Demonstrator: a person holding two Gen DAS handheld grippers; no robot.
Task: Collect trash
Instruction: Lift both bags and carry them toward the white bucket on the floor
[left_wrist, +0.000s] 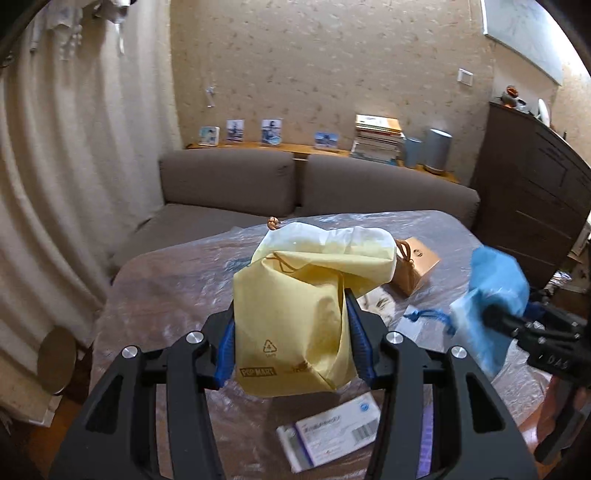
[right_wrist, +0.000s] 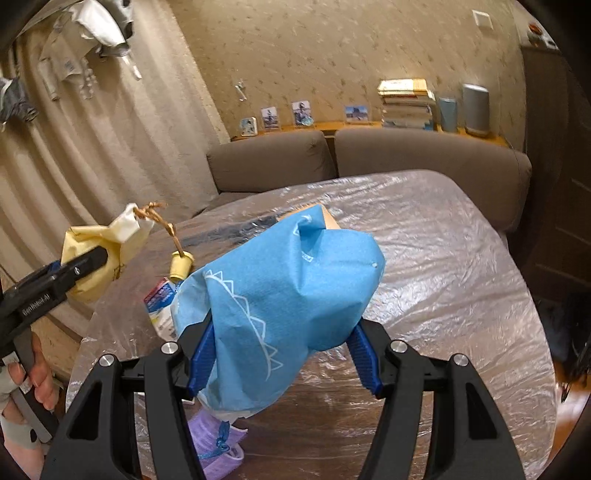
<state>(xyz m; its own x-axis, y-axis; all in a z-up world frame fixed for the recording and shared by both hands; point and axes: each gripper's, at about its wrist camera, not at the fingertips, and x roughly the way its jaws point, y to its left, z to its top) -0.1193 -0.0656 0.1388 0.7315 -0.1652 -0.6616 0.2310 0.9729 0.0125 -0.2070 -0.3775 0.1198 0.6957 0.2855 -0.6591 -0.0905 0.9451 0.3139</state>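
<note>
My left gripper (left_wrist: 291, 325) is shut on a yellow POP MART bag (left_wrist: 295, 295) and holds it above the table; it also shows in the right wrist view (right_wrist: 96, 254), with a cord and yellow tag (right_wrist: 180, 263) hanging from it. My right gripper (right_wrist: 280, 332) is shut on a blue bag (right_wrist: 280, 288) with a white zigzag print, held above the table; it shows blurred in the left wrist view (left_wrist: 491, 295). On the table lie a white medicine box (left_wrist: 332, 432), a brown gift box (left_wrist: 413, 264) and a purple face mask (right_wrist: 218, 446).
The round table (right_wrist: 461, 266) is covered with crinkled clear plastic film. A brown sofa (left_wrist: 229, 184) stands behind it, with a shelf of photos and stacked books (left_wrist: 376, 142). A dark wooden cabinet (left_wrist: 535, 192) stands at the right. Curtains hang at the left.
</note>
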